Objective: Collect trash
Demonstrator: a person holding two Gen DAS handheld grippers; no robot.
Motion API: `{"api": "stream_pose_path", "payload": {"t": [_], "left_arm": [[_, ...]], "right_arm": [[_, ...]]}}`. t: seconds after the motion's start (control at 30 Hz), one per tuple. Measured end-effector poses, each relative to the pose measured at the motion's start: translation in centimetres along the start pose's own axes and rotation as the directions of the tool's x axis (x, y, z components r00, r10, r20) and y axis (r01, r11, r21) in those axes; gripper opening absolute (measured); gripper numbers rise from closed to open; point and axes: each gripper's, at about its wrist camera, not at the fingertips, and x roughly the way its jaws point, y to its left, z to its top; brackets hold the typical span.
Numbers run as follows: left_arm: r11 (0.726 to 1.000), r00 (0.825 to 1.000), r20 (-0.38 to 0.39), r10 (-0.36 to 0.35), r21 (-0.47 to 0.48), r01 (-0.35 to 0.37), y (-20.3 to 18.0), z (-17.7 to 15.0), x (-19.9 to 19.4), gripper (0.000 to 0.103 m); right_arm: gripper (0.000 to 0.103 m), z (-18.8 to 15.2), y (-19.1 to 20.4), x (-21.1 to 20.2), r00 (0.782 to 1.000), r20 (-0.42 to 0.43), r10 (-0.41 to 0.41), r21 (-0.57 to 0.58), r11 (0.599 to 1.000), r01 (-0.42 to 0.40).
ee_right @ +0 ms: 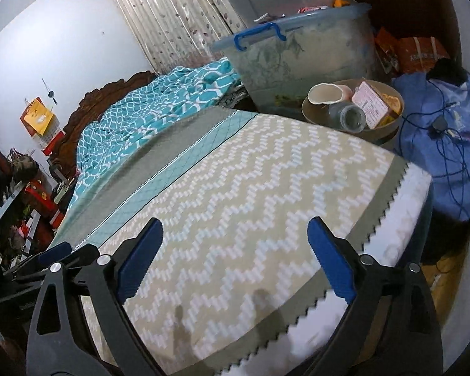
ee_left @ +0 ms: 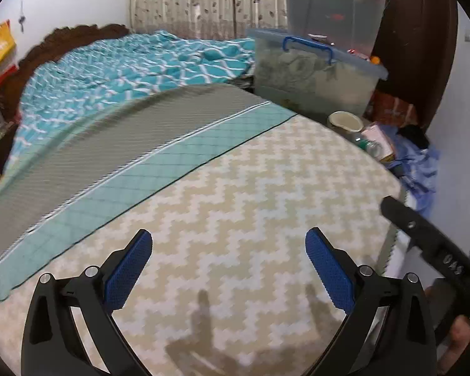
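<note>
Both my grippers are spread wide and carry nothing: the left gripper (ee_left: 228, 244) hangs over the zigzag blanket (ee_left: 235, 206) with only bare fabric between its blue pads (ee_left: 128, 269), and the right gripper (ee_right: 235, 235) is the same, nearer the blanket's pinked edge (ee_right: 388, 216).

The trash, as I judge it, is the clutter in the round bowl (ee_right: 313, 114) just past the bed's far corner, in front of the clear storage bin (ee_right: 294, 62): a clear plastic bottle (ee_right: 349, 119) lying on its side, a pink carton (ee_right: 371, 106) leaning against it, and a cream-coloured cup (ee_right: 324, 94) tipped over. From my right wrist the bowl lies ahead and a little to the right, across the blanket. From my left wrist the same bowl (ee_left: 344, 122) sits far off toward the upper right and is blurred, so I cannot be sure what is in it from there.

The bottle's mouth faces me, so its long axis runs roughly along my right gripper's reach; I would probably need to come at it from the side or grip across its body. My right hand is the nearer one, and the blue bag (ee_right: 448, 144) with its cable (ee_right: 438, 125) lies just beside the bowl, to be kept clear of
</note>
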Motion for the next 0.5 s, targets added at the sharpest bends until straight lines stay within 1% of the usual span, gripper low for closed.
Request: {"api": "stream_pose_path", "payload": {"t": [0.13,0.37,0.4,0.5], "left_arm": [[0.998,0.998,0.024,0.060,0.011,-0.061,0.6,-1.4,-1.1,0.094],[0.996,0.996,0.025,0.090,-0.013,-0.090,1.1,-3.0,-2.2,0.094],[0.996,0.995,0.026,0.091,-0.014,-0.091,1.1,-3.1,-2.3,0.094],[0.995,0.995,0.032,0.097,-0.010,-0.096,1.0,-3.2,-2.7,0.094]], "right_arm": [[0.096,-1.2,0.6,-0.9,1.000,-0.001,0.002,0.004,1.000,-0.002],[0.098,-2.4,1.6,-1.4,1.000,-0.017,0.001,-0.020,1.000,-0.001],[0.099,-2.4,1.6,-1.6,1.000,-0.013,-0.003,-0.021,1.000,0.003],[0.099,-2.3,1.5,-2.0,1.000,0.004,0.006,-0.008,1.000,-0.006]]}}
